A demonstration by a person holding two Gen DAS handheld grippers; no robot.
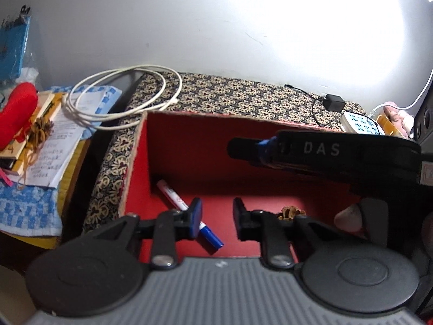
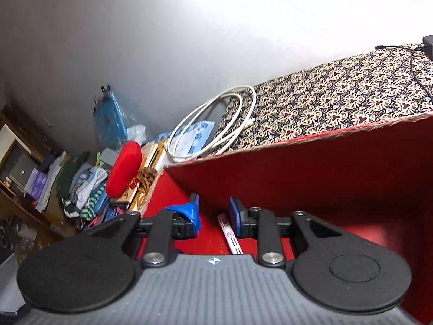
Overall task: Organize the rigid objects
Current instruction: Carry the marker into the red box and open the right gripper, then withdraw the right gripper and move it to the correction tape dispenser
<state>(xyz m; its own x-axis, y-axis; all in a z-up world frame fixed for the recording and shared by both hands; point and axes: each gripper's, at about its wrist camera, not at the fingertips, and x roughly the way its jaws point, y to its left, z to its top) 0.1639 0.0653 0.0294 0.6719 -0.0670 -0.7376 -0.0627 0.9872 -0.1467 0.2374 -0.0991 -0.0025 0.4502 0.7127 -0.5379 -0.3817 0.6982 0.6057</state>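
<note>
A red-lined box with a patterned outside stands open. A white marker with a blue cap lies on its floor at the left; it also shows in the right wrist view. A small pine cone lies on the floor at the right. My left gripper is open and empty over the box floor, next to the marker. My right gripper is open and empty inside the box, above the marker. In the left wrist view its black body crosses over the box from the right.
A coiled white cable lies on the patterned lid behind the box. Left of the box are papers, a second pine cone, a red case and blue checked cloth. A black adapter sits far right.
</note>
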